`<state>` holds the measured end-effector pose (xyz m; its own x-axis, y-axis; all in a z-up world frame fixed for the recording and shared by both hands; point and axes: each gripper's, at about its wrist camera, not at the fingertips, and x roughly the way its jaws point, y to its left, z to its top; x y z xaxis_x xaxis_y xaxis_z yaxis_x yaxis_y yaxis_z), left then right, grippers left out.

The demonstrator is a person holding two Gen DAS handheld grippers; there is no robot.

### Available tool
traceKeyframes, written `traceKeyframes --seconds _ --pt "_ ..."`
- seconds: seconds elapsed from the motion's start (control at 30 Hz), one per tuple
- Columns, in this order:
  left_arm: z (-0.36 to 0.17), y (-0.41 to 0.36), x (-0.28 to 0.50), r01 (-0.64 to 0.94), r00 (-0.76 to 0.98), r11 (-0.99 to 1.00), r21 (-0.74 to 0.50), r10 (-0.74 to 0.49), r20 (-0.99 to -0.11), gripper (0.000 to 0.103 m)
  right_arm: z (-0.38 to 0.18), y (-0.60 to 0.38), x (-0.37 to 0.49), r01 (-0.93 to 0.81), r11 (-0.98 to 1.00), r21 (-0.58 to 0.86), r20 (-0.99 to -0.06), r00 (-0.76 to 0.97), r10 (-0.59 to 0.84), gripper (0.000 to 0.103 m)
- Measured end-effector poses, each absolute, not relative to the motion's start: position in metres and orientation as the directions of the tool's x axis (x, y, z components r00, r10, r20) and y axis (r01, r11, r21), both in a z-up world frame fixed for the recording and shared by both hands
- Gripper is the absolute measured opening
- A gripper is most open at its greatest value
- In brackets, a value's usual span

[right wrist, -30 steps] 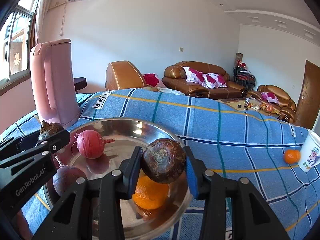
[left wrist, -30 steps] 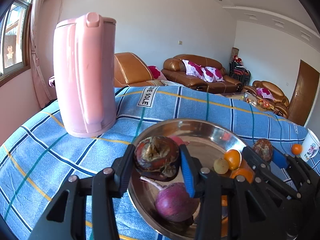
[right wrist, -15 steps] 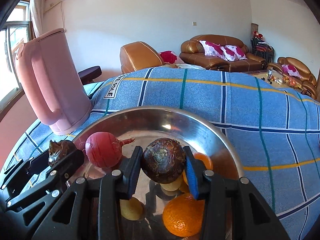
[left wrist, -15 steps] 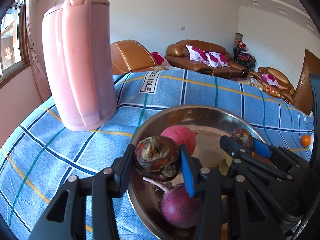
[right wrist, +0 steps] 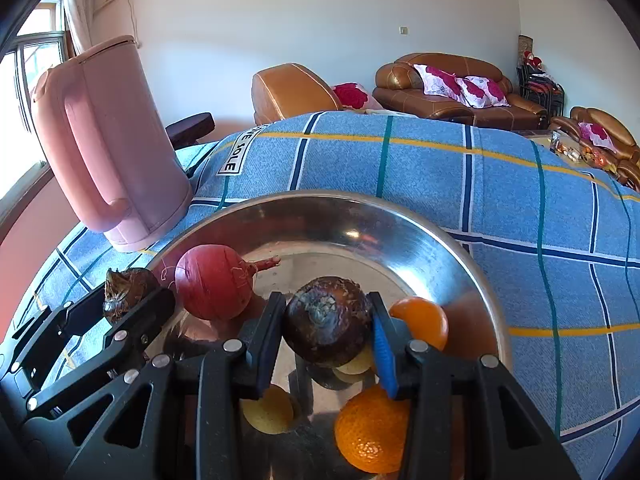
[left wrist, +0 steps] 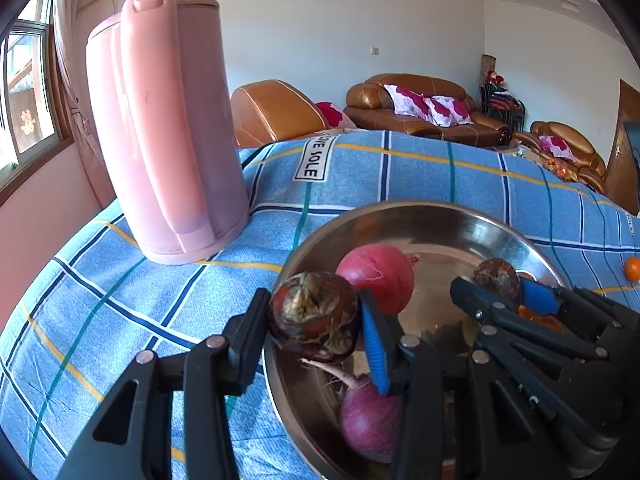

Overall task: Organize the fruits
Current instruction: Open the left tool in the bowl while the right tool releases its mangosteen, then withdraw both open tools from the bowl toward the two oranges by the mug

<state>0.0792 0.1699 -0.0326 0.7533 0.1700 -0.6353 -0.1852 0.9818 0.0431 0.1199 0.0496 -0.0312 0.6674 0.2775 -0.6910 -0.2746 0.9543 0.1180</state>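
A steel bowl (left wrist: 424,216) (right wrist: 456,248) sits on the blue checked cloth. My left gripper (left wrist: 316,320) is shut on a dark brown round fruit (left wrist: 314,316) over the bowl's left rim. My right gripper (right wrist: 328,322) is shut on a second dark brown fruit (right wrist: 328,320) above the bowl's middle; in the left wrist view that gripper (left wrist: 498,284) shows at the right. Inside the bowl lie a red radish (right wrist: 214,282) (left wrist: 376,276), a purple radish (left wrist: 368,424), two oranges (right wrist: 370,434) (right wrist: 422,320) and small yellow fruits (right wrist: 268,410).
A tall pink kettle (left wrist: 164,128) (right wrist: 108,144) stands on the cloth left of the bowl. A lone orange (left wrist: 632,268) lies on the cloth far right. Brown sofas (right wrist: 452,88) stand beyond the table's far edge.
Both grippers came lower and closer to the bowl, each keeping its dark fruit. The bowl and kettle loom larger, and the right gripper now hangs over the bowl's middle.
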Motion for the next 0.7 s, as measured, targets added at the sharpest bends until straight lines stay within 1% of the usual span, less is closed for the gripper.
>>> traceKeyframes --seconds 0.1,0.17,0.23,0.3,0.33,0.37,0.4,0.43,0.47,0.5,0.53,0.6,0.7 --pt "-0.033 0.170 0.079 -0.187 0.754 0.981 0.045 0.172 -0.634 0.046 -0.031 0.049 0.120 -0.273 0.954 0.121 -0.688 0.670 0.279 0.044" --pt "-0.032 0.172 0.079 -0.187 0.757 0.982 0.038 0.169 -0.632 0.048 -0.030 0.047 0.118 -0.266 0.957 0.119 -0.681 0.679 0.273 0.045" --pt "-0.031 0.172 0.077 -0.204 0.758 0.978 0.043 0.185 -0.625 0.056 -0.029 0.045 0.115 -0.254 0.961 0.106 -0.672 0.695 0.257 0.047" --pt "-0.029 0.174 0.075 -0.227 0.760 0.973 0.046 0.206 -0.616 0.072 -0.026 0.042 0.111 -0.244 0.965 0.095 -0.656 0.714 0.245 0.047" --pt "-0.027 0.176 0.073 -0.234 0.765 0.972 0.036 0.207 -0.610 0.075 -0.024 0.039 0.110 -0.242 0.965 0.099 -0.646 0.723 0.247 0.048" --pt "-0.025 0.178 0.071 -0.239 0.772 0.971 0.020 0.203 -0.602 0.081 -0.023 0.037 0.109 -0.238 0.966 0.104 -0.637 0.729 0.248 0.048" --pt "-0.023 0.180 0.069 -0.244 0.779 0.970 0.005 0.199 -0.594 0.088 -0.022 0.033 0.108 -0.230 0.967 0.110 -0.631 0.736 0.247 0.050" --pt "-0.022 0.182 0.067 -0.252 0.785 0.968 -0.007 0.200 -0.586 0.092 -0.021 0.030 0.107 -0.220 0.969 0.115 -0.625 0.742 0.243 0.053" --pt "-0.020 0.184 0.065 -0.262 0.791 0.965 -0.016 0.205 -0.577 0.100 -0.019 0.027 0.106 -0.214 0.970 0.118 -0.617 0.749 0.241 0.054" --pt "-0.018 0.186 0.063 -0.268 0.798 0.963 -0.027 0.206 -0.566 0.103 -0.018 0.025 0.104 -0.210 0.970 0.122 -0.609 0.756 0.240 0.056" --pt "-0.017 0.187 0.061 -0.264 0.808 0.964 -0.046 0.194 -0.557 0.103 -0.016 0.022 0.103 -0.211 0.969 0.127 -0.602 0.760 0.245 0.061" --pt "-0.014 0.187 0.057 -0.251 0.824 0.965 -0.075 0.172 -0.540 0.103 -0.013 0.018 0.099 -0.201 0.973 0.113 -0.588 0.776 0.229 0.068" --pt "-0.012 0.181 0.055 -0.234 0.834 0.971 -0.049 0.174 -0.523 0.103 -0.008 0.016 0.090 -0.176 0.982 0.064 -0.559 0.809 0.182 0.071"
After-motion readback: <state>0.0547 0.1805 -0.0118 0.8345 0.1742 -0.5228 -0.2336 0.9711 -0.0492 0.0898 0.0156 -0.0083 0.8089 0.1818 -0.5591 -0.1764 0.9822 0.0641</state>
